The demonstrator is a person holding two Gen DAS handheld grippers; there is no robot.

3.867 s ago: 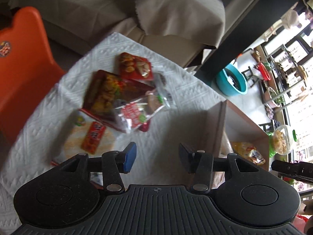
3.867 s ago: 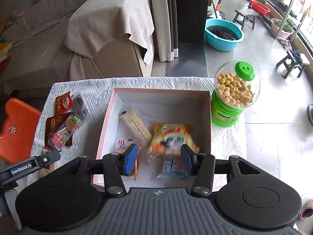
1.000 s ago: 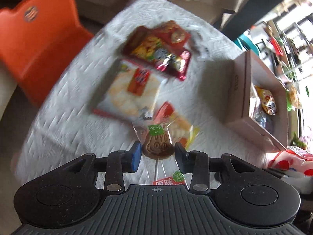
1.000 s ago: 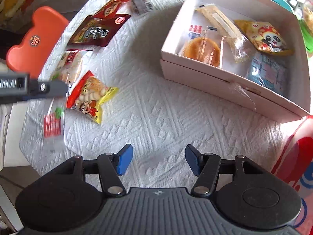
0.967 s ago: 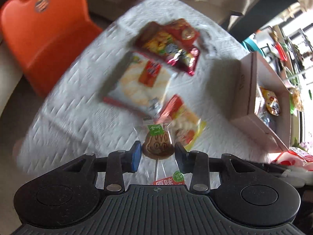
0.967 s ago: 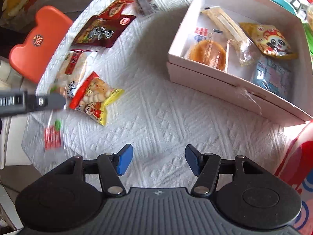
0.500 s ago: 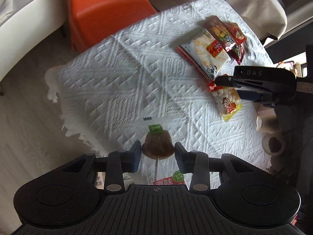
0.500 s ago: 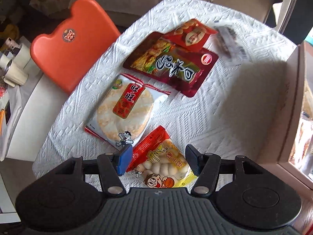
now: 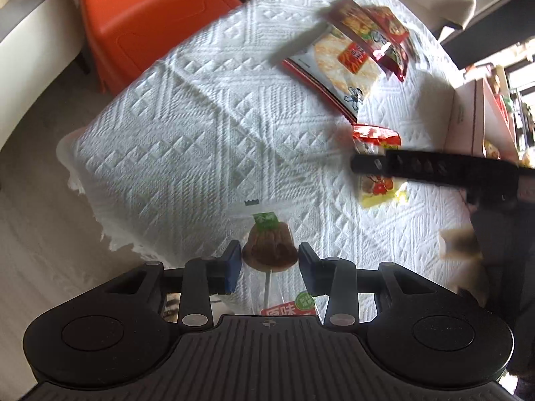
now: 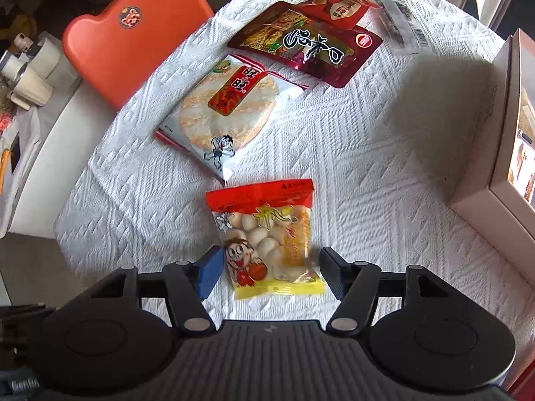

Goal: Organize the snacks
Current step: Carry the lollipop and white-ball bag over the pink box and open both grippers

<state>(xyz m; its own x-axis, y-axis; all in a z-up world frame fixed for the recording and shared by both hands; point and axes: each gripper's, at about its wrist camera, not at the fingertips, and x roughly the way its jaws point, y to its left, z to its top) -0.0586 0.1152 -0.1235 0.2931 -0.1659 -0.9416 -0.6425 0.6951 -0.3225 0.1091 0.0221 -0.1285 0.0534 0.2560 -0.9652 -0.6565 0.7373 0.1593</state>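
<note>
My left gripper (image 9: pixel 269 259) is shut on a brown lollipop in a clear wrapper (image 9: pixel 270 249) and holds it above the near edge of the white tablecloth (image 9: pixel 187 127). My right gripper (image 10: pixel 271 272) is open, its jaws on either side of a red and yellow bag of small round biscuits (image 10: pixel 269 237) that lies on the cloth; the same bag shows in the left wrist view (image 9: pixel 379 167) under the right gripper's black arm. A rice cracker pack (image 10: pixel 227 110), a dark red pack (image 10: pixel 307 46) and a small red pack (image 10: pixel 337 6) lie farther off.
The pink cardboard box (image 10: pixel 501 127) stands at the right edge of the table, with snacks inside. An orange chair (image 10: pixel 130 33) is beside the table on the far left. A clear packet (image 10: pixel 404 23) lies near the far edge. A white side table with cups (image 10: pixel 30 77) is at left.
My right gripper has come down over the biscuit bag, which now lies between its open jaws. My left gripper, still holding the lollipop, has shifted a little over the table's near edge.
</note>
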